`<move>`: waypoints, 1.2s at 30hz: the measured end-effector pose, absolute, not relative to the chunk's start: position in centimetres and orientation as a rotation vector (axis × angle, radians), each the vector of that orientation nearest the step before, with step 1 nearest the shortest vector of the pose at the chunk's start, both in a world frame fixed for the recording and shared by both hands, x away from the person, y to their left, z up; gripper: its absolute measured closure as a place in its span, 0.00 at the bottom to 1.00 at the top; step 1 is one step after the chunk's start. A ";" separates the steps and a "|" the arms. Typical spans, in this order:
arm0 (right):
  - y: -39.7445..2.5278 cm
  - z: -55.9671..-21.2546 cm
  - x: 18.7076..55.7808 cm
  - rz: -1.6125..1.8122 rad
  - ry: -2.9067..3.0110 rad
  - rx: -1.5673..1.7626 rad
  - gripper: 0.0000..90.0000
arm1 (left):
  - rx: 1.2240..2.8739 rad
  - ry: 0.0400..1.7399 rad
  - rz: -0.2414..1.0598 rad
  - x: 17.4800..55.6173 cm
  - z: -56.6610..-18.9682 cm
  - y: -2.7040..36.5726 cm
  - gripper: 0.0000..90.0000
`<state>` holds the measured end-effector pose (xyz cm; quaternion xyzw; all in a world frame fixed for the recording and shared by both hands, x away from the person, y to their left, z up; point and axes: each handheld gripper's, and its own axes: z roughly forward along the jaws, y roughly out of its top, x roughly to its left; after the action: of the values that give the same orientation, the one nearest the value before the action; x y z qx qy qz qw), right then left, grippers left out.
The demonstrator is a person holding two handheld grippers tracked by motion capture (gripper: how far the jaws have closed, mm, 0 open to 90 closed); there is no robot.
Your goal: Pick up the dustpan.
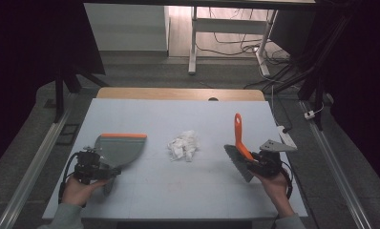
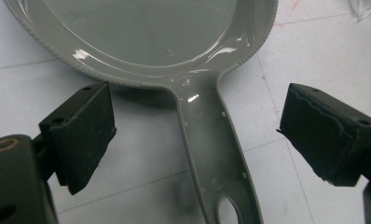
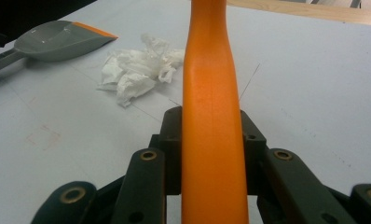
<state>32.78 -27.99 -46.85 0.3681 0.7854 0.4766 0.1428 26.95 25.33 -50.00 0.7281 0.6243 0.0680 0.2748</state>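
The right gripper (image 3: 214,154) pinches the brush (image 1: 239,150) by its stiff, smooth orange handle, right of the crumpled tissue (image 1: 183,145) at mid-table. The left gripper (image 2: 197,140) stands spread around the handle of the light, rigid dustpan (image 2: 174,42); that slick narrow neck looks the best hold.

Grey dustpan (image 1: 120,148), orange lip, flat on table at left, handle toward person. Brush (image 1: 239,155): orange handle raised and tilted, grey bristles low, at right. Crumpled white paper (image 1: 183,145) lies between.
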 end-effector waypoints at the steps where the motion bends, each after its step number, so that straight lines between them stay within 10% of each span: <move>1: -28.0 -46.9 32.8 1.374 2.268 1.062 0.78 | 1.959 1.681 0.177 27.0 -50.1 25.3 0.12; 36: -27.6 -47.0 32.7 1.347 2.278 1.049 0.78 | 1.891 1.757 0.139 27.9 -52.6 25.2 0.34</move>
<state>32.74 -27.59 -47.02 0.3644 0.7916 0.4679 0.1468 27.91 25.18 -52.64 0.7035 0.6535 0.0518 0.2746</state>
